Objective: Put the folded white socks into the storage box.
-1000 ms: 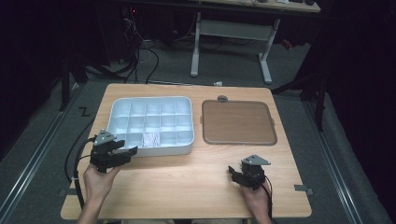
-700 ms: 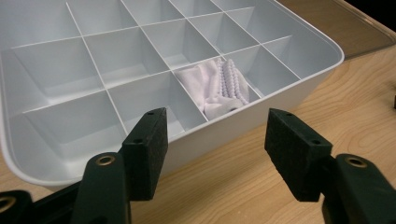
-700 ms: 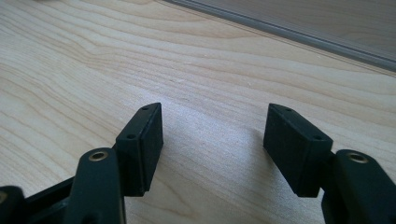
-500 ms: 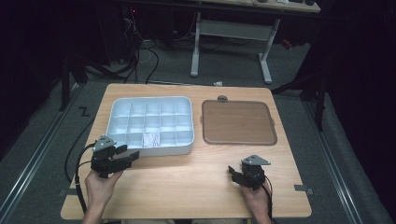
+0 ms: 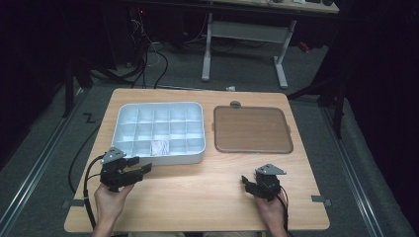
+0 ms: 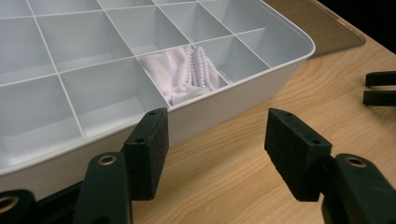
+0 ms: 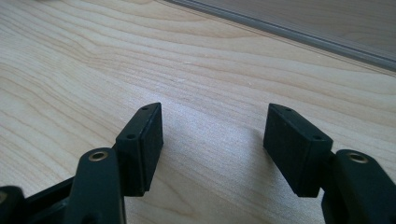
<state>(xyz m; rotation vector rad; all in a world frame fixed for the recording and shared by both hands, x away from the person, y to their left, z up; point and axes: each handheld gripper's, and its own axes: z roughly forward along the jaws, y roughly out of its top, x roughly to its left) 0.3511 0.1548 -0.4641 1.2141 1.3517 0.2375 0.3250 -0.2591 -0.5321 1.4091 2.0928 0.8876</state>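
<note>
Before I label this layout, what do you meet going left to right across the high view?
Left gripper → white plastic compartment tray → brown flat rectangular tray, with the right gripper on the wooden table in front of it.

The near half of the table (image 5: 197,197) is bare wood between the left gripper (image 5: 141,165) and the right gripper (image 5: 245,181), giving open passage from 9 to 3 o'clock. At 11 o'clock the white compartment tray (image 5: 197,158) stands as a raised wall just beyond the left gripper. At 1 o'clock the brown lid (image 5: 252,129) lies flat and low. A narrow strip of wood separates tray and lid.
</note>
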